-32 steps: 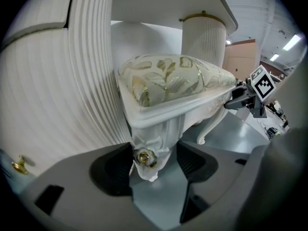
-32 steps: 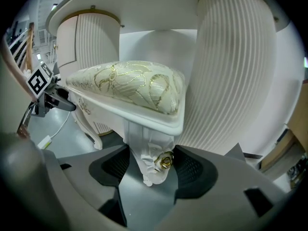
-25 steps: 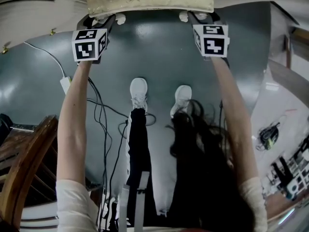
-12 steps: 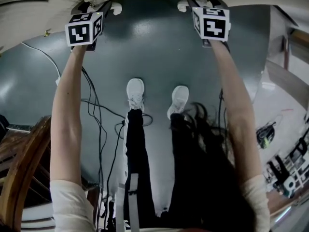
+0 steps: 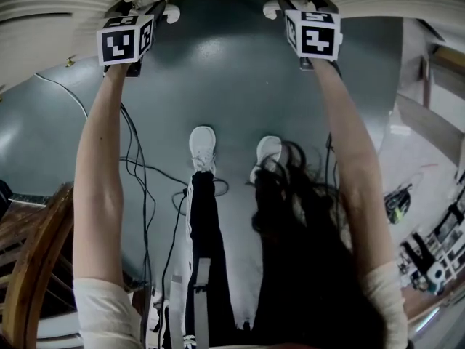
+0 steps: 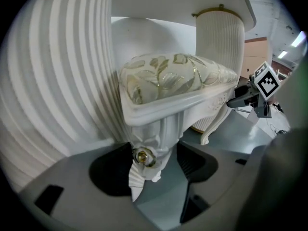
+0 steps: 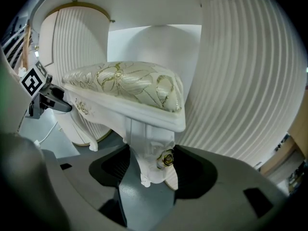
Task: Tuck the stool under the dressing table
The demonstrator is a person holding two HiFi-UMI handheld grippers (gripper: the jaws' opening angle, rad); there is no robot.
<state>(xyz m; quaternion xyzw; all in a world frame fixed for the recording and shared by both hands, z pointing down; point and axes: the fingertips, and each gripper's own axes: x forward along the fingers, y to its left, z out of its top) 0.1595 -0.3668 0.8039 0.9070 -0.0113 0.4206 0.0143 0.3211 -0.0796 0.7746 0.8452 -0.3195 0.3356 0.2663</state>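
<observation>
The stool (image 6: 178, 78) stands between the ribbed pedestals of the dressing table (image 6: 57, 81), its seat partly under the top. The left gripper (image 6: 154, 165) and right gripper (image 7: 151, 167) each seem clamped on it, low at a corner.

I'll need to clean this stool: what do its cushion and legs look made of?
Cushion: woven fabric, cream with shiny gold leaf pattern, softly puffed. Legs: probably carved wood painted glossy white, judging by relief and sheen; moulded resin possible.
</observation>
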